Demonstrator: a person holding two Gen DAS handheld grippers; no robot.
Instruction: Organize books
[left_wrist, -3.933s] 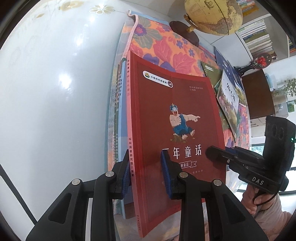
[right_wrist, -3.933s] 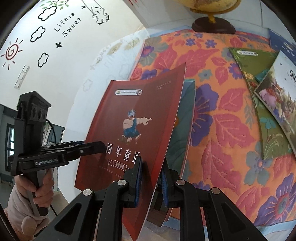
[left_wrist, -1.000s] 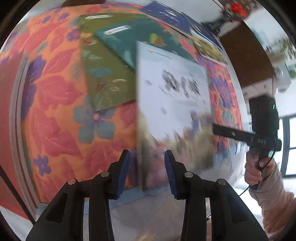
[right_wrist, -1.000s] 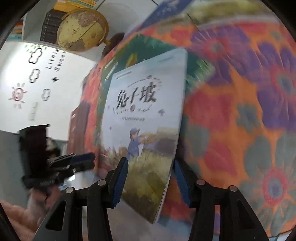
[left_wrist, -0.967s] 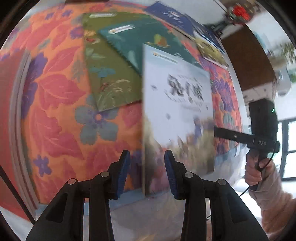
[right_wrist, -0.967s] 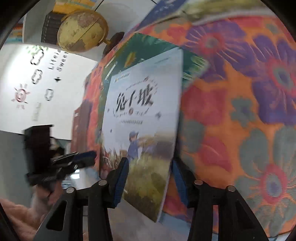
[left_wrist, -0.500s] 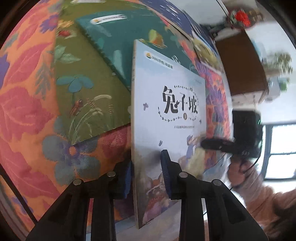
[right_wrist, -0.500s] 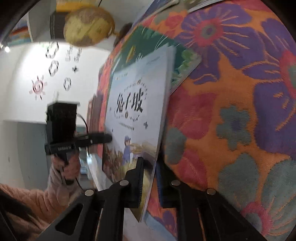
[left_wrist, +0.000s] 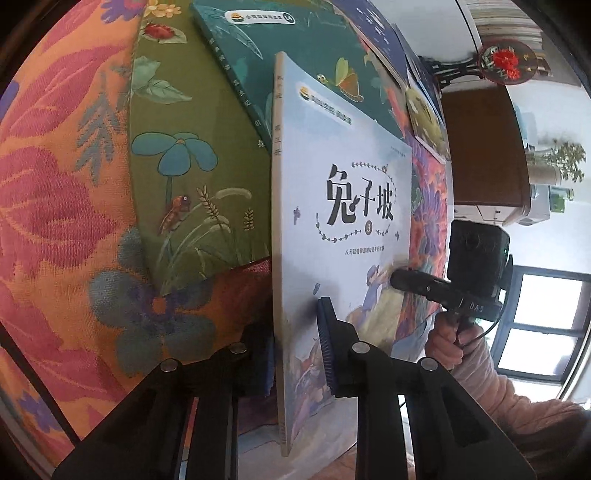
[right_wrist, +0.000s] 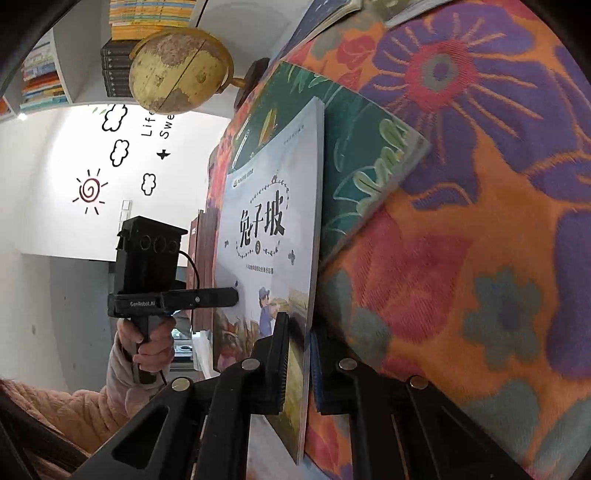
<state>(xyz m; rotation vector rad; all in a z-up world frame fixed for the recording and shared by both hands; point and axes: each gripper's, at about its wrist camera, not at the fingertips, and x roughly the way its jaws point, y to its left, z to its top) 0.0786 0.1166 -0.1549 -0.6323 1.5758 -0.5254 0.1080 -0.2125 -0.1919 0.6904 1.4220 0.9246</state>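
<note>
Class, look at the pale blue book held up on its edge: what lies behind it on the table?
Behind the pale blue book lie a teal book overlapping an olive-green book, both on the floral cloth. The parts of the teal book and cloth directly behind it are covered.

Upright book (left_wrist: 343, 206) between both tongs, over tablecloth (left_wrist: 55, 206) — flat books (left_wrist: 192, 122) behind

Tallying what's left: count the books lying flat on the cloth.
4: olive, left of the held book; teal overlapping it; navy beyond; yellow-green far right. Others may hide behind the held book.
</note>
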